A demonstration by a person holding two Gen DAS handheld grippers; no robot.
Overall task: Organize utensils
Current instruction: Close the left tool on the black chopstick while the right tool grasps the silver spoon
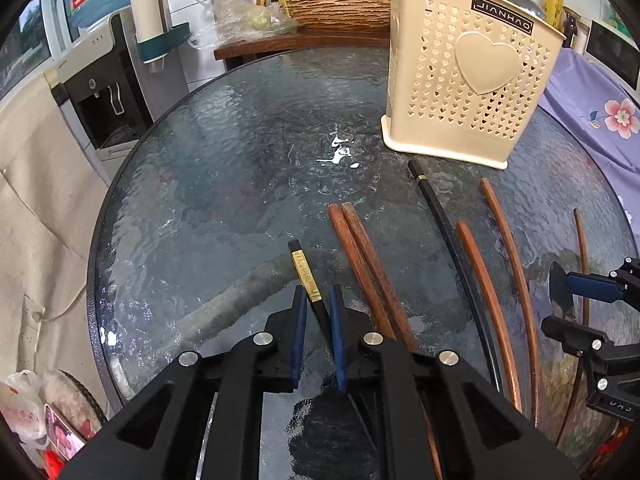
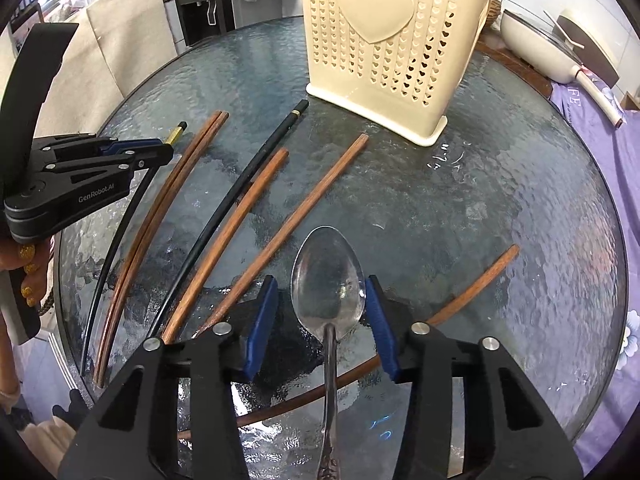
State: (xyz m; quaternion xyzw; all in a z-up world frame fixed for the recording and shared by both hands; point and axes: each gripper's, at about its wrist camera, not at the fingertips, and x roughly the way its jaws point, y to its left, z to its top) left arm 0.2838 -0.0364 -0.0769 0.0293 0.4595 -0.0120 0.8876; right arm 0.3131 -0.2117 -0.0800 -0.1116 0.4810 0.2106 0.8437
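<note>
My left gripper (image 1: 318, 300) is shut on a black chopstick with a gold band (image 1: 306, 272), low over the round glass table (image 1: 240, 160). In the right wrist view that gripper (image 2: 166, 148) holds the chopstick (image 2: 176, 132) at the far left. A metal spoon (image 2: 328, 276) lies bowl up on the glass between the blue pads (image 2: 264, 312) of my right gripper (image 2: 320, 284). The right pad is at the bowl's edge, the left pad stands apart from it, so the gripper is open. A cream perforated basket (image 2: 380, 40) stands upright at the back. Several brown chopsticks (image 2: 256, 192) and another black one (image 2: 248, 180) lie loose.
A brown chopstick pair (image 1: 360, 264) lies just right of my left gripper, and a single one (image 2: 480, 276) lies right of the spoon. A water dispenser (image 1: 108, 92) stands beyond the table's left edge, purple floral cloth (image 1: 592, 112) at the right. A white pan (image 2: 536, 40) sits behind the basket.
</note>
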